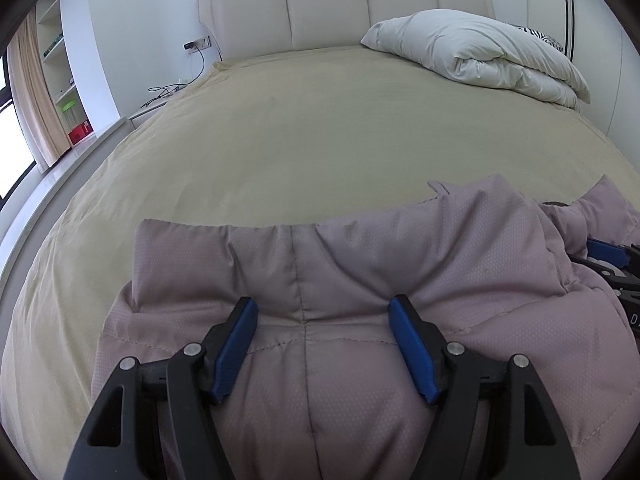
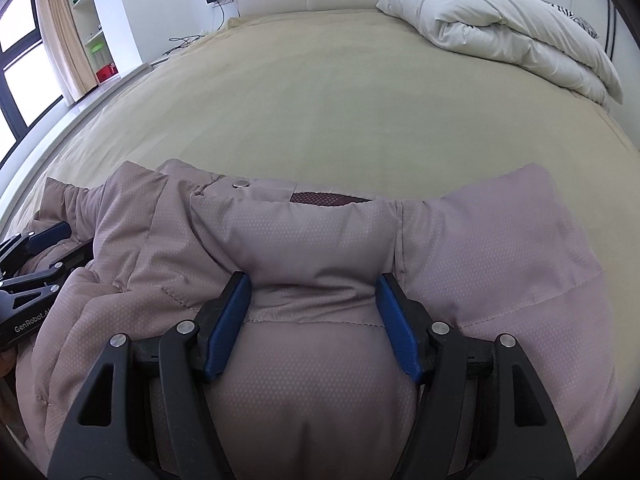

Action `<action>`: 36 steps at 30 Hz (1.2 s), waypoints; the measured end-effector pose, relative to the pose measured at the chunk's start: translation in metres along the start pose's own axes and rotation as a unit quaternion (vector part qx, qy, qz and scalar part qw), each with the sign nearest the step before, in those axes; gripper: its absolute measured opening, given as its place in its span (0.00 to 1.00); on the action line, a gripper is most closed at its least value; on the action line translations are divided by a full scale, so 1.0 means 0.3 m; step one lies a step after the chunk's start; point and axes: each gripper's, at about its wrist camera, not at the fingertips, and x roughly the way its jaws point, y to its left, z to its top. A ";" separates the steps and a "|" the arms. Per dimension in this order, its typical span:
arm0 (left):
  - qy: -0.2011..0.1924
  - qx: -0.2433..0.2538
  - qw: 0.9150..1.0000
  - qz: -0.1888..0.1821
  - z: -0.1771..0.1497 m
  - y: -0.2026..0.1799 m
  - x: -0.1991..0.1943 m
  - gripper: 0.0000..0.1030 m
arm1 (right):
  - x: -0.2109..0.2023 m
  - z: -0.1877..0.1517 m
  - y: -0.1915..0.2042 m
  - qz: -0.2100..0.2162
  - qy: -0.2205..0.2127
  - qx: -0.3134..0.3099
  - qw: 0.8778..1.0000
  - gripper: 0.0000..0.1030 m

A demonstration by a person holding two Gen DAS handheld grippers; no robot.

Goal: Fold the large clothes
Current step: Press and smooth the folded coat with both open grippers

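A mauve padded jacket (image 1: 360,264) lies bunched on the near part of the bed; it also fills the lower right wrist view (image 2: 320,240). My left gripper (image 1: 322,312) has its blue pads wide apart, with a puffy fold of the jacket bulging between them. My right gripper (image 2: 314,286) stands the same way, jaws wide on either side of a padded roll near the collar, where a metal snap (image 2: 241,183) shows. Each gripper appears at the other view's edge, the right one (image 1: 608,256) and the left one (image 2: 36,248).
The beige bedsheet (image 1: 320,128) spreads ahead to a padded headboard (image 1: 320,8). A folded white duvet (image 1: 480,48) lies at the far right corner. To the left are a window, curtain, shelves (image 1: 64,92) and cables by a wall socket (image 1: 196,46).
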 end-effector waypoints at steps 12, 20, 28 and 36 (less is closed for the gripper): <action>-0.023 -0.002 1.000 0.005 -0.014 -0.003 -0.023 0.70 | -0.040 -0.062 0.013 -0.001 -0.029 0.007 1.000 0.62; -0.045 0.026 0.999 -0.015 -0.020 -0.052 -0.152 0.70 | -0.080 -0.125 -0.030 0.009 -0.049 0.030 0.998 0.61; -0.043 0.053 0.998 -0.016 -0.017 -0.103 -0.098 0.70 | -0.151 -0.203 -0.031 -0.032 -0.052 0.024 0.998 0.60; -0.036 0.008 0.997 -0.074 -0.019 -0.038 -0.028 0.72 | -0.145 -0.198 -0.021 -0.038 -0.045 0.027 0.998 0.60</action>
